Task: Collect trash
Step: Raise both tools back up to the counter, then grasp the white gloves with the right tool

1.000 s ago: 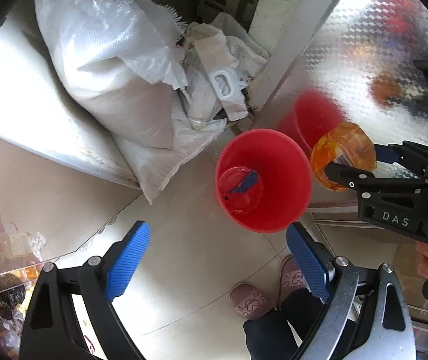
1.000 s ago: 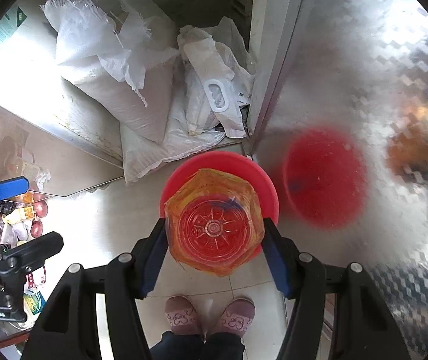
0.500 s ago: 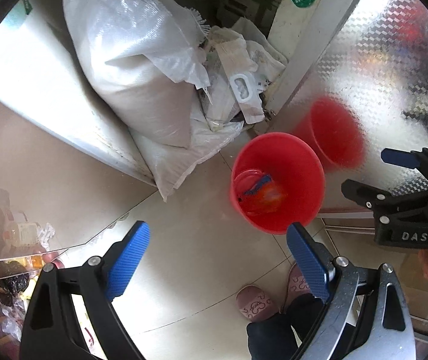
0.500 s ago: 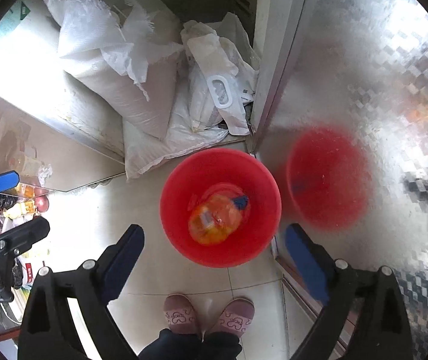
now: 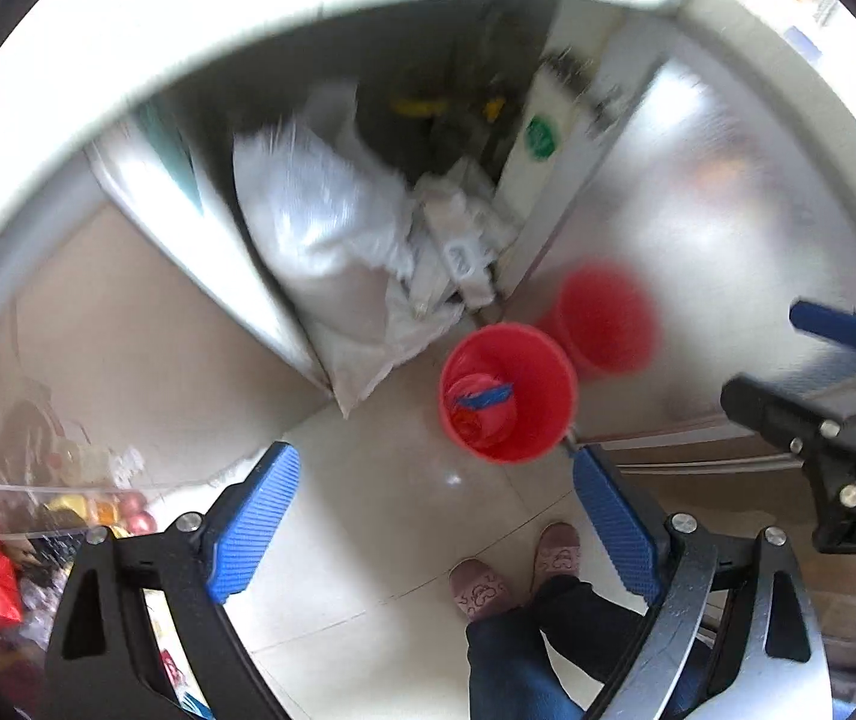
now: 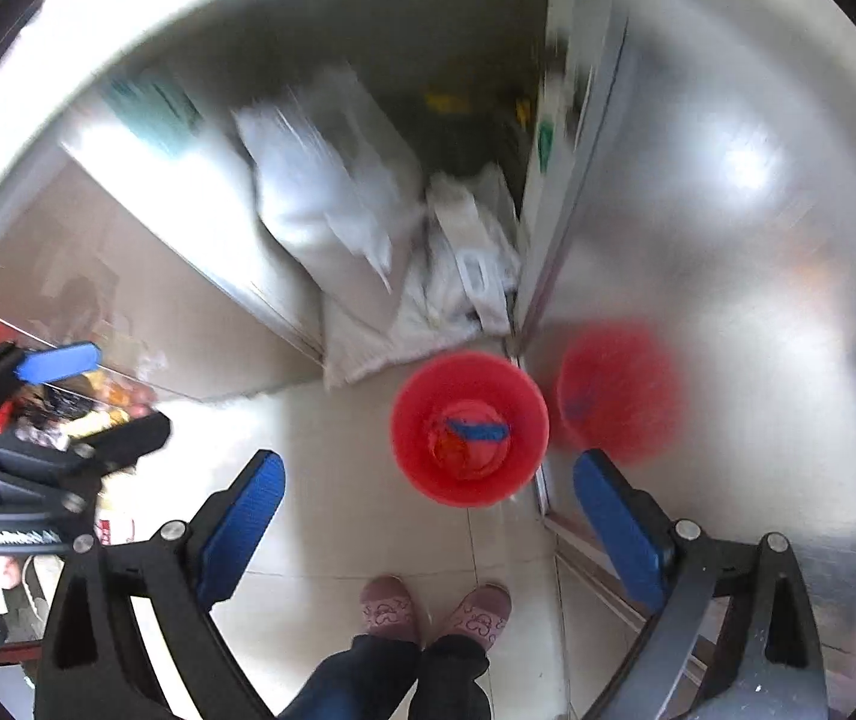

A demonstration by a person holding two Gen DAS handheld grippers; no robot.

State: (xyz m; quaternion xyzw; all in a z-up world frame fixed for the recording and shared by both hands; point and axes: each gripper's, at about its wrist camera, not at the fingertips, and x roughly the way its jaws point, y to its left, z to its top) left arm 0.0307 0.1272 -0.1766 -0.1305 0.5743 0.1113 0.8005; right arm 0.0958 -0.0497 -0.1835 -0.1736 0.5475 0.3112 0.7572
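The left gripper (image 5: 434,531) and right gripper (image 6: 428,525) are both spread wide and hold nothing. The red bucket (image 6: 469,429) stands on the floor (image 6: 332,420) just beside the metal door (image 6: 728,276), trash (image 6: 467,438) inside.

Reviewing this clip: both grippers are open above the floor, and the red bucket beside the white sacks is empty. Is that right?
Not quite. The red bucket is not empty: the right wrist view shows trash lying in its bottom, reddish plastic with a blue piece on top. The rest holds: the left gripper and right gripper are both open above the floor, and the bucket sits beside the white sacks.
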